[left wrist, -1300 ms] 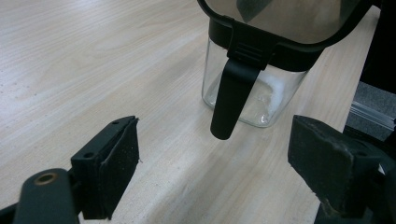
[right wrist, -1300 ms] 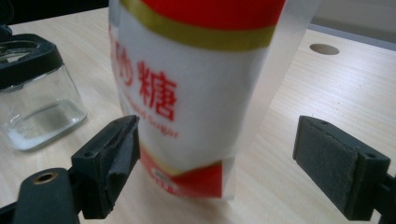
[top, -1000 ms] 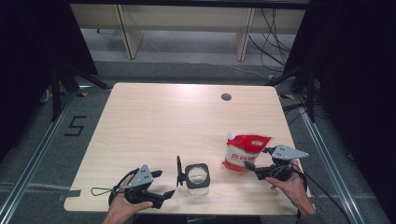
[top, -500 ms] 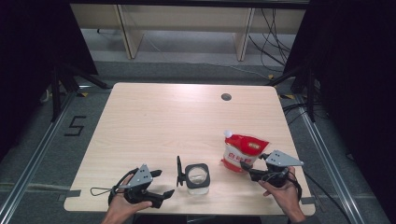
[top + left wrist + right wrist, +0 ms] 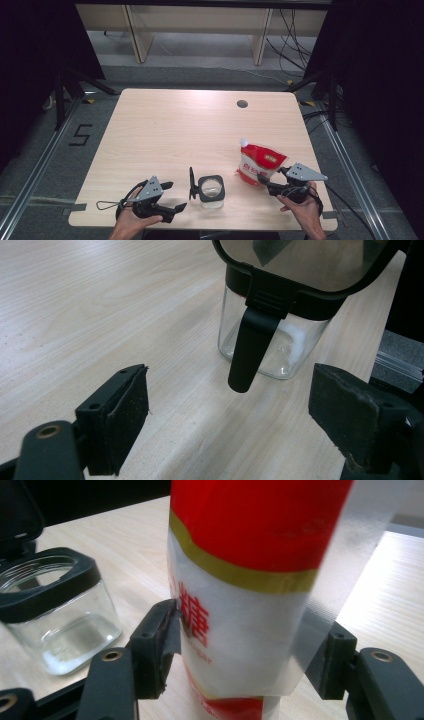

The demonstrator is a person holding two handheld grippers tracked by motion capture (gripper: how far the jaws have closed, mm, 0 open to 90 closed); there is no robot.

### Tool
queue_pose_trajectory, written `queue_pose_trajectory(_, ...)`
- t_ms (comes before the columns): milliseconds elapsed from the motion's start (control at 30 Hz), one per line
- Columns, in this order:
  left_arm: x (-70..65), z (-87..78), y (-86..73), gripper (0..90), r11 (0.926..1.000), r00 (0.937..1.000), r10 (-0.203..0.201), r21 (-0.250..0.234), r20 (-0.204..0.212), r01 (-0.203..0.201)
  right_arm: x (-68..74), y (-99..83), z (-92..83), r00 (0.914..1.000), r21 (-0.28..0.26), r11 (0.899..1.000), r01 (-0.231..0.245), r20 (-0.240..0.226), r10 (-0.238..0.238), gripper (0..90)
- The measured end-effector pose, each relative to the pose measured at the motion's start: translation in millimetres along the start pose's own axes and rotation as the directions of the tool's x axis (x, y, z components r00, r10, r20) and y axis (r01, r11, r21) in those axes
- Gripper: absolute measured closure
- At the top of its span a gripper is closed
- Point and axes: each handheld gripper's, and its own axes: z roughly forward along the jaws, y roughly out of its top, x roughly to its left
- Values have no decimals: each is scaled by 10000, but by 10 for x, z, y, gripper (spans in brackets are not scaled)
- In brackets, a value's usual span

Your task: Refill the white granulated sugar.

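two things in play near the bench's front edge: jar (image 5: 211, 190) stood open, lid (image 5: 191, 183) flipped up, nearly empty. right gripper (image 5: 266, 181) jaws had just been closing on the pouch (image 5: 260, 164), gripping it upright. left gripper (image 5: 172, 196) jaws wide, empty. pouring left.

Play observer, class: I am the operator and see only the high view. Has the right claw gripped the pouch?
Observer: Yes. In the right gripper view the right claw has just been closing, and both pads now press the pouch between them.
Operator: What markings does the pouch carry?
Observer: A gold band under the red top, then red characters on white.
Operator: And the left claw?
Observer: In the left gripper view the left claw is open with nothing between the jaws. It points at the jar.
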Motion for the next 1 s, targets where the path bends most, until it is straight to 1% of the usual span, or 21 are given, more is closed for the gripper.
queue_pose_trajectory(33, 1, -1, 0, 158, 10000, 10000, 53, 27, -32, -53, -7, -7, -4, 9994, 45, 9996, -262, -204, 263, 390)
queue_pose_trajectory(100, -3, 3, 0, 158, 10000, 10000, 13, -15, 21, -13, -91, -13, 26, 9986, -153, 9995, 258, -457, -265, 379)
queue_pose_trajectory(133, -4, 4, -1, 158, 10000, 10000, 8, -19, 22, -8, -83, -20, 21, 9975, 98, 9999, -105, -697, 112, 376)
queue_pose_trajectory(167, 0, 2, -2, 158, 10000, 10000, 57, 10, 4, -57, -122, -21, 45, 9973, -146, 9996, 229, -701, -239, 369)
queue_pose_trajectory(200, -3, 3, -1, 158, 10000, 10000, 29, -27, 55, -29, -136, -20, 55, 9963, -42, 9997, 246, -818, -249, 360)
queue_pose_trajectory(233, -2, 2, 0, 158, 10000, 10000, 26, -28, 62, -26, -126, -22, 52, 9950, 118, 9999, -24, -994, 36, 359)
queue_pose_trajectory(267, 0, 1, 2, 158, 10000, 10000, 32, -19, 59, -32, -163, -24, 83, 9943, -122, 9991, 415, -982, -425, 356)
queue_pose_trajectory(300, 0, 1, 3, 158, 10000, 10000, 40, -26, 56, -40, -147, -28, 80, 9939, 51, 9999, 153, -1092, -147, 352)
queue_pose_trajectory(333, -1, 1, 2, 158, 10000, 10000, 44, -25, 58, -44, -165, -33, 95, 9937, 34, 9992, 397, -1049, -391, 350)
queue_pose_trajectory(367, -4, 1, 1, 158, 10000, 10000, 46, -38, 52, -46, -192, -31, 123, 9896, -165, 9979, 621, -1286, -637, 345)
queue_pose_trajectory(500, 4, 1, 6, 158, 9997, 9997, 241, -62, 77, -240, -207, -40, 176, 9871, -73, 9960, 887, -1333, -889, 337)
queue_pose_trajectory(533, -5, -2, 4, 158, 9999, 9999, 98, -31, 59, -98, -221, -41, 202, 9849, -121, 9942, 1070, -1356, -1076, 337)
queue_pose_trajectory(567, -9, -5, 6, 158, 9999, 10000, 88, -64, 41, -88, -190, -52, 205, 9885, 35, 9973, 729, -1332, -717, 337)
queue_pose_trajectory(600, -10, -6, 5, 158, 10000, 10000, 37, -78, 48, -36, -220, -48, 223, 9836, -102, 9928, 1194, -1350, -1197, 338)
queue_pose_trajectory(733, -6, -6, 6, 158, 9999, 9999, 142, -13, 15, -142, -245, -56, 253, 9804, -125, 9925, 1215, -1546, -1220, 338)
queue_pose_trajectory(767, -4, -3, 5, 158, 9999, 9999, 142, -39, 53, -142, -238, -65, 272, 9825, -310, 9937, 1076, -1498, -1110, 337)
queue_pose_trajectory(800, -2, 3, 4, 158, 9999, 9999, 127, -78, 74, -126, -260, -62, 283, 9779, -346, 9918, 1229, -1664, -1269, 337)
queue_pose_trajectory(833, -2, 3, 5, 158, 9999, 9999, 140, -33, 44, -140, -263, -62, 281, 9788, -315, 9914, 1272, -1581, -1306, 336)
queue_pose_trajectory(867, -4, 7, 3, 158, 9999, 9999, 127, -69, 60, -127, -255, -69, 312, 9777, -621, 9900, 1266, -1607, -1351, 335)
queue_pose_trajectory(933, -5, 1, 3, 158, 9999, 9999, 155, 6, 45, -155, -260, -68, 311, 9749, -417, 9899, 1354, -1726, -1407, 333)
queue_pose_trajectory(1000, -3, 7, 2, 158, 9999, 9999, 136, -54, 74, -135, -242, -83, 338, 9774, -512, 9905, 1279, -1631, -1346, 330)
